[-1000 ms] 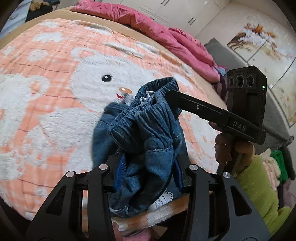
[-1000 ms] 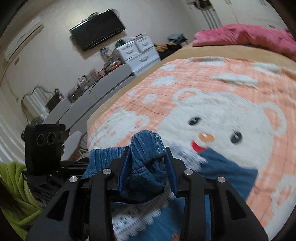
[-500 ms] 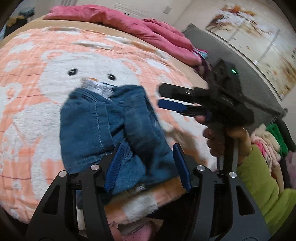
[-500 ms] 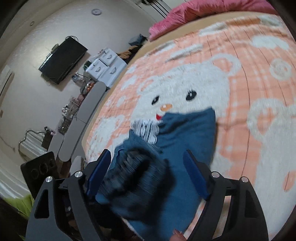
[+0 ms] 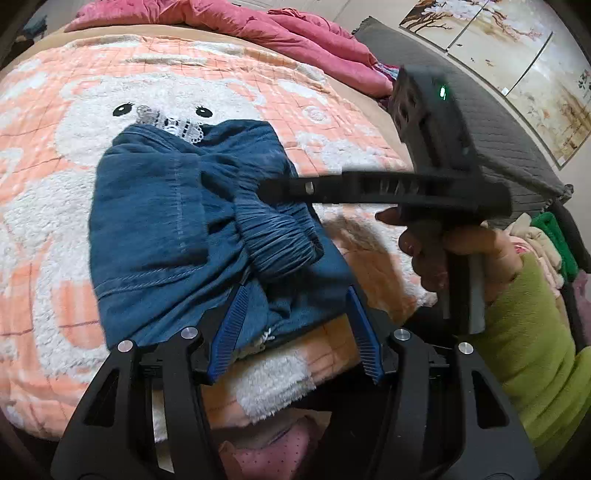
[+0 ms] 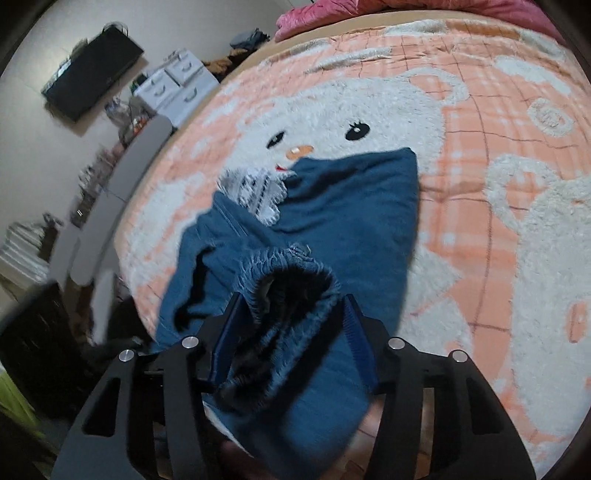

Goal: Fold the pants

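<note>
The bed is taking up most of both views, and it is wearing a fluffy orange-and-white blanket with a big white cartoon animal face on it. A pink quilt is lying bunched along the bed's far edge. In the right wrist view a dark television is hanging on the wall above a white chest of drawers; what is in the drawers cannot be seen. No readable writing is showing anywhere.

The blue denim pants are lying folded on the blanket near the bed's near edge, partly covering the animal's face. Their long axis is running from the near edge away toward the face. The gathered elastic waistband is lying on top, and a strip of white lace is peeking out at the far end.

The left gripper is sitting low over the near edge of the pants, its jaws standing apart with denim between them, not pinched. The right gripper is closing its jaws around the waistband roll, which is sitting between the blue pads. A hand in a green sleeve is holding it.
</note>
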The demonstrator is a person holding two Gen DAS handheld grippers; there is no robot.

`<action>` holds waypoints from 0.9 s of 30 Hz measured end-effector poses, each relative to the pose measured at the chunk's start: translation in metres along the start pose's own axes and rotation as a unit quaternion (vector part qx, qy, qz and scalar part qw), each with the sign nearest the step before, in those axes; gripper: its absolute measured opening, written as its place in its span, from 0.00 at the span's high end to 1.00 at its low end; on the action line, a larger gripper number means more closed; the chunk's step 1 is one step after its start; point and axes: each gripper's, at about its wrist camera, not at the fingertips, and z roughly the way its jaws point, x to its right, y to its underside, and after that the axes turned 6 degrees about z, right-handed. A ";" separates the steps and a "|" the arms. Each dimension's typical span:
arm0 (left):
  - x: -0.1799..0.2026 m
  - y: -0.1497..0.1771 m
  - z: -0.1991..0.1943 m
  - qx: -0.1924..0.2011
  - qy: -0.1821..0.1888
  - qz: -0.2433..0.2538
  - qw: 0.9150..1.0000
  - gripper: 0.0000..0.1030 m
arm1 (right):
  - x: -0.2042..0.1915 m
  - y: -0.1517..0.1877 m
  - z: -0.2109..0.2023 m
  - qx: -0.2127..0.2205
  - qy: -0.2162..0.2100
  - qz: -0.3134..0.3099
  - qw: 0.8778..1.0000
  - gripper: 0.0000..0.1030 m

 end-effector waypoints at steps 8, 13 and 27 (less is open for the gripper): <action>-0.020 -0.021 -0.035 0.043 -0.073 0.004 0.996 0.51 | -0.001 0.011 -0.004 -0.010 0.045 -0.025 0.999 0.44; -0.018 -0.022 -0.007 0.014 -0.072 0.025 0.997 0.66 | -0.013 -0.001 -0.032 0.024 0.047 -0.036 0.998 0.40; -0.011 0.002 -0.002 -0.007 -0.063 0.039 0.997 0.66 | -0.079 -0.063 0.040 -0.035 0.103 -0.148 0.983 0.46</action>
